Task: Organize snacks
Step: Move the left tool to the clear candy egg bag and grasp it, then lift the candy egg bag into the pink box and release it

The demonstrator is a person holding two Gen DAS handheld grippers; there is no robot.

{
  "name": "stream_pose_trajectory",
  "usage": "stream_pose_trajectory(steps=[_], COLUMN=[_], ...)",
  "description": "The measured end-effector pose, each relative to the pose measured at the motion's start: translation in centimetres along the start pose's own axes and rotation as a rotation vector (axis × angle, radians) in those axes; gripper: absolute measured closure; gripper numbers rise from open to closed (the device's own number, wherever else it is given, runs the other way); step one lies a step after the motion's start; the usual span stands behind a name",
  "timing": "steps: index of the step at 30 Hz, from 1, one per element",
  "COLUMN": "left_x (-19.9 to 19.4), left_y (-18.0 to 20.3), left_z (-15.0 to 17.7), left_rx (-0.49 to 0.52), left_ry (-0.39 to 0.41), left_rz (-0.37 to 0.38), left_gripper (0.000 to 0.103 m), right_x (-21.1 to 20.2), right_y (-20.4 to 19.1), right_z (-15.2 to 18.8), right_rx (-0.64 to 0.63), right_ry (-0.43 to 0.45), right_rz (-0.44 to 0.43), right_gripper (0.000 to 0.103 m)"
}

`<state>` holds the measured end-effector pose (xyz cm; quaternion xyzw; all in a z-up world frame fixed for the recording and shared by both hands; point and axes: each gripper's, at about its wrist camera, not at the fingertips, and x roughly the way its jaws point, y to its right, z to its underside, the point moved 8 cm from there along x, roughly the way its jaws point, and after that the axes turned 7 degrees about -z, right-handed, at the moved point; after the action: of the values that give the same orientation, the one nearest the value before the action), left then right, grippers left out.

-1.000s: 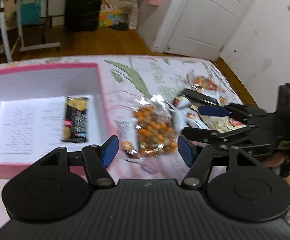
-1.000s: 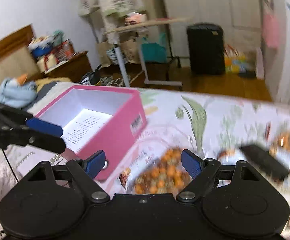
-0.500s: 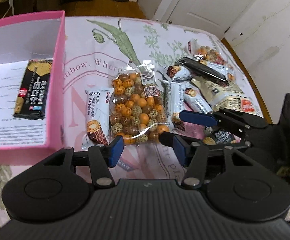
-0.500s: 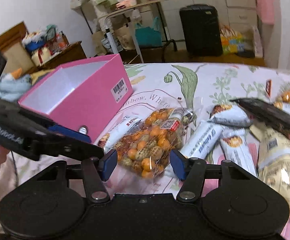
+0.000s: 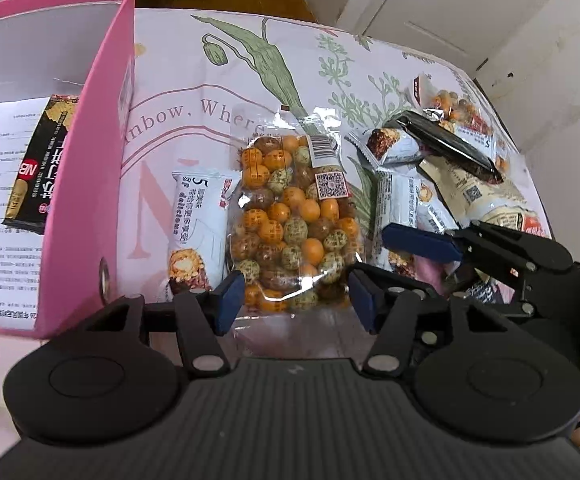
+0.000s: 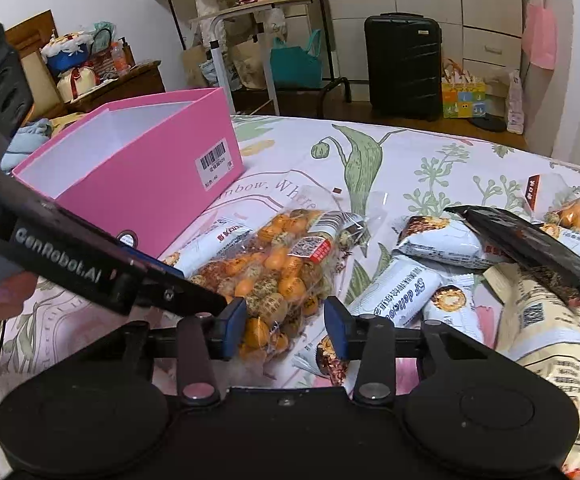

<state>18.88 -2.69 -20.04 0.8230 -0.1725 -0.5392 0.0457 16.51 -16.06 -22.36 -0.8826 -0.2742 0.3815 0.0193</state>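
A clear bag of orange and green coated nuts (image 5: 294,220) lies on the flowered cloth, also in the right wrist view (image 6: 278,276). My left gripper (image 5: 296,304) is open, its blue pads either side of the bag's near end. My right gripper (image 6: 286,330) is open around the bag's corner from the right side; it shows in the left wrist view (image 5: 406,256). A pink box (image 5: 90,184) at the left holds a black snack bar (image 5: 38,168). A white snack bar (image 5: 198,220) lies between box and bag.
Several white snack bars (image 6: 446,244), a black wrapper (image 6: 526,252), a cream packet (image 6: 550,332) and a second nut bag (image 5: 450,108) are piled to the right. The table edge and wall are beyond them. A suitcase (image 6: 402,64) stands on the floor behind.
Both grippers have come down and closer to the nut bag. Their fingers now straddle it. The right gripper's jaws have narrowed somewhat.
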Motion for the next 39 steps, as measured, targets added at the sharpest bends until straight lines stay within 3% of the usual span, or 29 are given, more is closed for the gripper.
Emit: stream_pose_trajectory(steps=[4, 6, 8, 9, 13, 18, 21, 31, 39], left_x=[0.3, 1.1, 1.9, 2.3, 3.0, 3.3, 3.5, 2.3, -1.3], left_y=[-0.5, -0.7, -0.9, -1.1, -1.8, -1.9, -1.6, 0.5, 2.1], left_z=[-0.3, -0.1, 0.1, 0.1, -0.2, -0.6, -0.9, -0.4, 0.9], left_rx=[-0.047, -0.048, -0.09, -0.121, -0.217, -0.242, -0.207, -0.085, 0.028], left_ry=[0.004, -0.021, -0.053, -0.073, -0.101, -0.049, -0.028, -0.026, -0.027], left_rz=[-0.034, -0.055, -0.021, 0.007, 0.075, 0.071, 0.066, 0.004, -0.056], left_gripper=[0.039, 0.036, 0.032, 0.032, 0.031, 0.029, 0.03, 0.033, 0.033], right_x=[-0.2, 0.0, 0.3, 0.7, 2.7, 4.6, 5.4, 4.0, 1.3], right_y=[-0.1, -0.9, -1.9, -2.2, -2.4, -1.8, -2.0, -2.6, -4.1], right_z=[0.3, 0.5, 0.5, 0.4, 0.1, -0.3, -0.4, -0.3, 0.0], right_rx=[-0.017, -0.025, -0.055, -0.08, -0.137, -0.079, -0.094, -0.038, 0.006], right_ry=[-0.026, -0.056, -0.072, -0.076, -0.115, -0.11, -0.109, -0.058, -0.004], right_rz=[-0.038, -0.091, -0.117, -0.099, 0.02, 0.006, 0.011, 0.0, -0.026], right_gripper=[0.055, 0.051, 0.042, 0.031, 0.022, 0.01, 0.001, 0.008, 0.008])
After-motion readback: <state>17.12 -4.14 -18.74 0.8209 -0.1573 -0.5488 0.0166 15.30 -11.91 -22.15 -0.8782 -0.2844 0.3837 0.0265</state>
